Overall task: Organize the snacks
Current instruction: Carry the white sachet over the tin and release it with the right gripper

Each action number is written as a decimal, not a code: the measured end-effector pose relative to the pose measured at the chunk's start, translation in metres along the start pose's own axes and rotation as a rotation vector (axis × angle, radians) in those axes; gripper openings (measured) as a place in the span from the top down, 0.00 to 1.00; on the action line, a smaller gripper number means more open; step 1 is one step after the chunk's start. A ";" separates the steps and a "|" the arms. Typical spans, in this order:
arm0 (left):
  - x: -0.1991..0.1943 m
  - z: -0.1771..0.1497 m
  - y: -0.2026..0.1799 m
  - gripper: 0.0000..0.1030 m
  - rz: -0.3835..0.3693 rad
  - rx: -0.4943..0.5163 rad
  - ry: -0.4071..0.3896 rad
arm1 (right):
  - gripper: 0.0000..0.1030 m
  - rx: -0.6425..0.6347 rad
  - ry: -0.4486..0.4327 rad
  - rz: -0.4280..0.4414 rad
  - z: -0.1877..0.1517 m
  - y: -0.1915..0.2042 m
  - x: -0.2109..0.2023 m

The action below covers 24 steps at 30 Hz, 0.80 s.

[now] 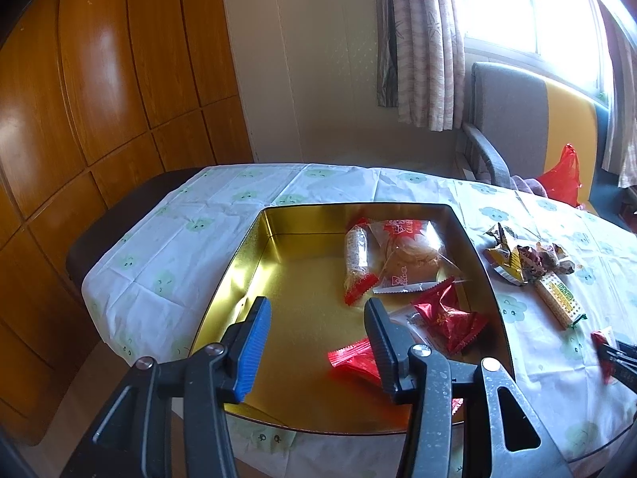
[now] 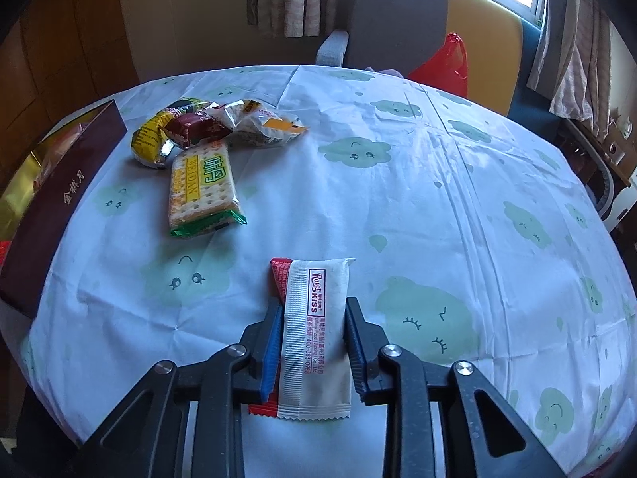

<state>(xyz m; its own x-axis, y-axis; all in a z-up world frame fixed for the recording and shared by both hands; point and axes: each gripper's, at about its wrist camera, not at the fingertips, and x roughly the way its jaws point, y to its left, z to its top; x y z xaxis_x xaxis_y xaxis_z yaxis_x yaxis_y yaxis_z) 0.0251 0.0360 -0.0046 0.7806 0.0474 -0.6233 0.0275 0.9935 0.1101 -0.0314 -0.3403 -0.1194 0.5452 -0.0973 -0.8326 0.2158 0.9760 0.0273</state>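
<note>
A gold tin box (image 1: 254, 279) stands on the clothed table and holds several snack packets: a clear-wrapped cake (image 1: 410, 255), a rice bar (image 1: 358, 263) and red packets (image 1: 450, 318). My left gripper (image 1: 314, 342) hangs open and empty over the box's near part. My right gripper (image 2: 312, 338) is shut on a white and red "Ruier Kiss" packet (image 2: 318, 318), just above the tablecloth. The box's dark outer wall (image 2: 59, 207) shows at the left of the right wrist view. A cracker pack (image 2: 201, 191) and a pile of small packets (image 2: 207, 125) lie beyond it.
The table wears a white cloth with green clouds (image 2: 398, 179). A grey and yellow chair (image 2: 418, 20) with a red plastic bag (image 2: 442, 63) stands behind the table. A wooden wardrobe (image 1: 99, 99) is at the left. Loose packets (image 1: 525, 263) lie right of the box.
</note>
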 end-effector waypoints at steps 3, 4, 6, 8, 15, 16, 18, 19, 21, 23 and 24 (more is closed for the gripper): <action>0.001 0.000 0.002 0.52 0.004 -0.005 0.002 | 0.72 0.026 -0.006 0.049 0.004 0.006 -0.007; 0.002 0.000 0.003 0.52 0.005 -0.007 0.003 | 0.72 0.034 -0.018 0.070 0.007 0.009 -0.012; 0.003 0.000 0.005 0.52 0.008 -0.012 0.004 | 0.72 0.021 -0.037 0.119 0.015 0.020 -0.022; 0.004 0.000 0.006 0.52 0.008 -0.015 0.006 | 0.72 -0.027 -0.055 0.151 0.025 0.038 -0.032; 0.008 0.001 0.020 0.51 0.031 -0.052 0.011 | 0.72 -0.178 -0.077 0.323 0.053 0.117 -0.053; 0.010 0.001 0.025 0.51 0.041 -0.063 0.013 | 0.72 -0.199 -0.076 0.356 0.059 0.131 -0.054; 0.013 0.003 0.036 0.51 0.061 -0.091 0.016 | 0.72 -0.242 -0.075 0.408 0.068 0.157 -0.056; 0.014 0.004 0.041 0.51 0.075 -0.104 0.015 | 0.72 -0.263 -0.073 0.433 0.072 0.171 -0.057; 0.017 0.005 0.052 0.51 0.100 -0.129 0.019 | 0.71 -0.308 -0.062 0.477 0.079 0.200 -0.054; 0.022 0.003 0.059 0.51 0.107 -0.149 0.031 | 0.71 -0.357 -0.055 0.490 0.083 0.229 -0.049; 0.025 0.002 0.062 0.51 0.111 -0.153 0.036 | 0.71 -0.372 -0.047 0.495 0.084 0.241 -0.045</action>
<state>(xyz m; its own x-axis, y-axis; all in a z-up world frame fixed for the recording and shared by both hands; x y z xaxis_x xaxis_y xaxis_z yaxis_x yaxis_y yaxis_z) 0.0476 0.0983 -0.0114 0.7506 0.1583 -0.6415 -0.1549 0.9860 0.0621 0.0646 -0.1168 -0.0290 0.5451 0.3842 -0.7451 -0.3641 0.9091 0.2024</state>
